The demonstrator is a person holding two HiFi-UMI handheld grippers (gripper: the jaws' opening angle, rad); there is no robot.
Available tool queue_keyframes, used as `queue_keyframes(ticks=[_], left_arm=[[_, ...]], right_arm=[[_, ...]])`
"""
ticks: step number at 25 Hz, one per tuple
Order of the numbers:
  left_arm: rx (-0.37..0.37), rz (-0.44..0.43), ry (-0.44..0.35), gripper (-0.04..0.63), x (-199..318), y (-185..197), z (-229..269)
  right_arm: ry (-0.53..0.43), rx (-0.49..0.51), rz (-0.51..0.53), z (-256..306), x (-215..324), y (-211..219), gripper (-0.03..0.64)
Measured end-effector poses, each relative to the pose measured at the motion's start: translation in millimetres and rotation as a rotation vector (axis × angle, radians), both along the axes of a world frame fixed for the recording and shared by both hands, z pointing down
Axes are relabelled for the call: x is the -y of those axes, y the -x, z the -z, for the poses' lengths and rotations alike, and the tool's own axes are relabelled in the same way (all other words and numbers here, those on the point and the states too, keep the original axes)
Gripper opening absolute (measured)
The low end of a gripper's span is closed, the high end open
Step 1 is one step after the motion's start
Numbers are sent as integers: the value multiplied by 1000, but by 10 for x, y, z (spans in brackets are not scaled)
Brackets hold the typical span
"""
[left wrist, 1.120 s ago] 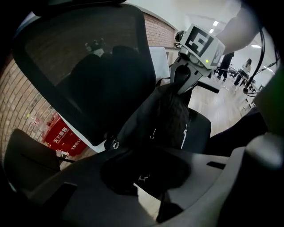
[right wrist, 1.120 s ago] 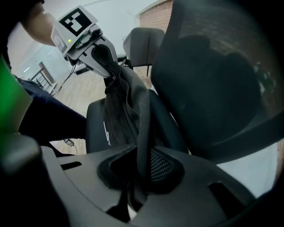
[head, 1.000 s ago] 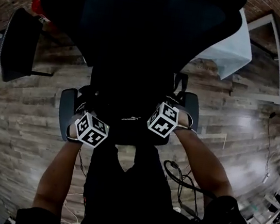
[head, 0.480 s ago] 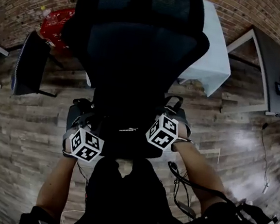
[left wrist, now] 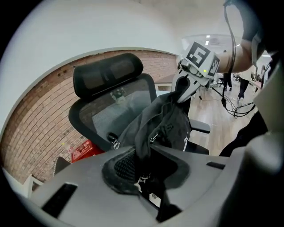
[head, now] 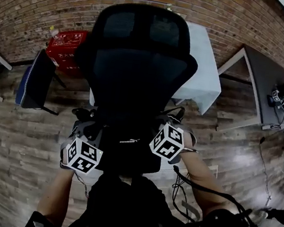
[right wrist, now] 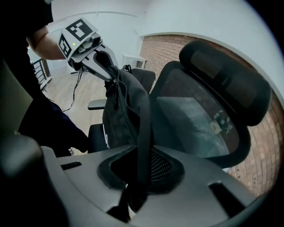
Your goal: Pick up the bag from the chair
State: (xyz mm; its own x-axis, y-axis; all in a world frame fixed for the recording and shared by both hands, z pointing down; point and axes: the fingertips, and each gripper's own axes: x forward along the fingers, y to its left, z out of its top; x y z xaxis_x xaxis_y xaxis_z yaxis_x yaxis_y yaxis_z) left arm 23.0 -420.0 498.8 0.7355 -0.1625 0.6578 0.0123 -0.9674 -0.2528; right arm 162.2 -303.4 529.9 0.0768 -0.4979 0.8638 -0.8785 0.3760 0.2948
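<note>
Bag (head: 126,146), black and soft, hangs at the centre of the head view. It is stretched between two handheld grippers in front of the backrest of a black mesh office chair (head: 138,67). Whether its bottom touches the seat cannot be told. The chair fills the upper middle of the frame, against a brick wall (head: 36,10) and over a wood-plank floor (head: 12,133). A white table (head: 204,77) stands at upper right behind it, and a red crate (head: 65,50) at upper left. The left gripper (right wrist: 108,67), at the bag's lower left, has its jaws nearly together, pinching a fold of dark fabric near the bag's top (a small metal ring (left wrist: 114,142) dangles close by). The right gripper (left wrist: 180,92), at the bag's right, is clamped almost fully closed on a broad black strap.
</note>
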Motion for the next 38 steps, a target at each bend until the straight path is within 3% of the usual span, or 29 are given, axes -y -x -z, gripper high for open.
queue_keyframes(ticks=[26, 34, 38], left_arm=[[-186, -49, -130, 75, 158, -89, 1339], [-206, -57, -164, 75, 162, -135, 1552], [-189, -63, -223, 75, 138, -151, 1544]], right_arm=[[-162, -139, -8, 1273, 115, -30, 60], [-186, -156, -6, 1430, 135, -71, 58], [-181, -158, 1, 1410, 135, -82, 60]])
